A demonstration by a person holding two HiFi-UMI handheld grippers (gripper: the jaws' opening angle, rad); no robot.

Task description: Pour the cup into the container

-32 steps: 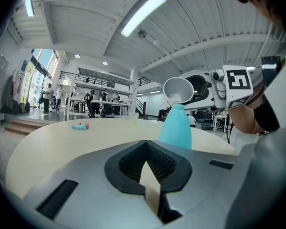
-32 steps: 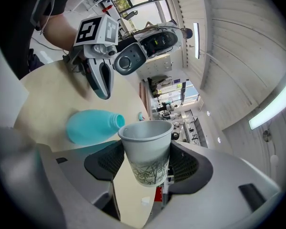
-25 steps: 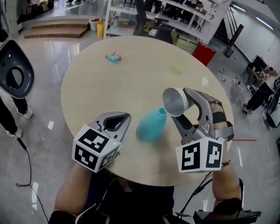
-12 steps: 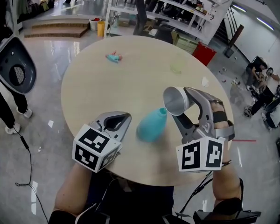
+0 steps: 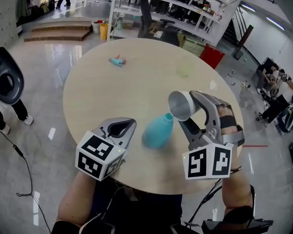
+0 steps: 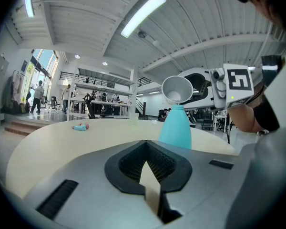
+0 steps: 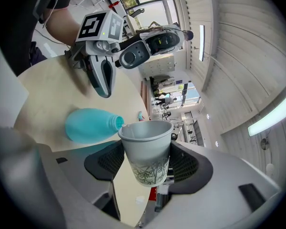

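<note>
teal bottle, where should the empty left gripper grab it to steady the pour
Probably the wide lower body of the teal bottle, approached from its left by the left gripper, jaws level. It stands upright and tapers to a narrow neck, where the right gripper holds the cup tipped at the mouth.

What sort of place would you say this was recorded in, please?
Probably a big open lab or workshop hall. A round table stands on a glossy floor, white shelves loaded with gear line the back, and several people are busy off to the right.
</note>
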